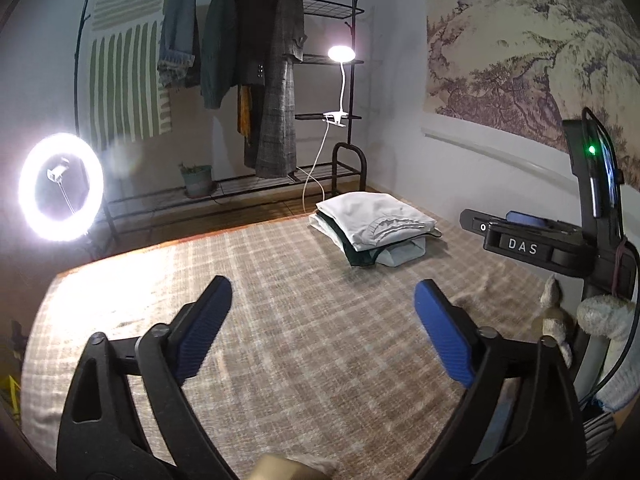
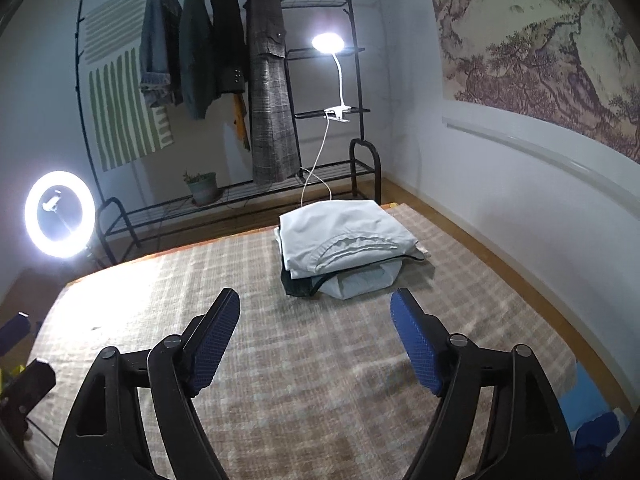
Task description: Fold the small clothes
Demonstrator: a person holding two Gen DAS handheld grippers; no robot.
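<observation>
Both grippers hover over the plaid blanket (image 1: 304,344) with nothing in them. The left gripper (image 1: 323,306) has its blue-padded fingers (image 1: 442,338) spread wide apart, and the right gripper (image 2: 315,316) is the same, jaws well apart over bare blanket.

Off to the right in the left wrist view you can see the other gripper's body — the only readable writing is "DAS" on its black housing (image 1: 522,246), with a green light glowing on the upright part above it.

Further back, near the far edge of the blanket, sits the stack of folded clothes (image 2: 344,240): a white piece on top, something dark green under it, and a pale one at the bottom.

Beyond the blanket there's a black clothes rack (image 2: 320,80) with jackets hanging, a green pot (image 2: 203,187) holding a small plant on its bottom shelf, a clip lamp (image 2: 328,44) switched on, and a ring light (image 2: 60,214) at left.
</observation>
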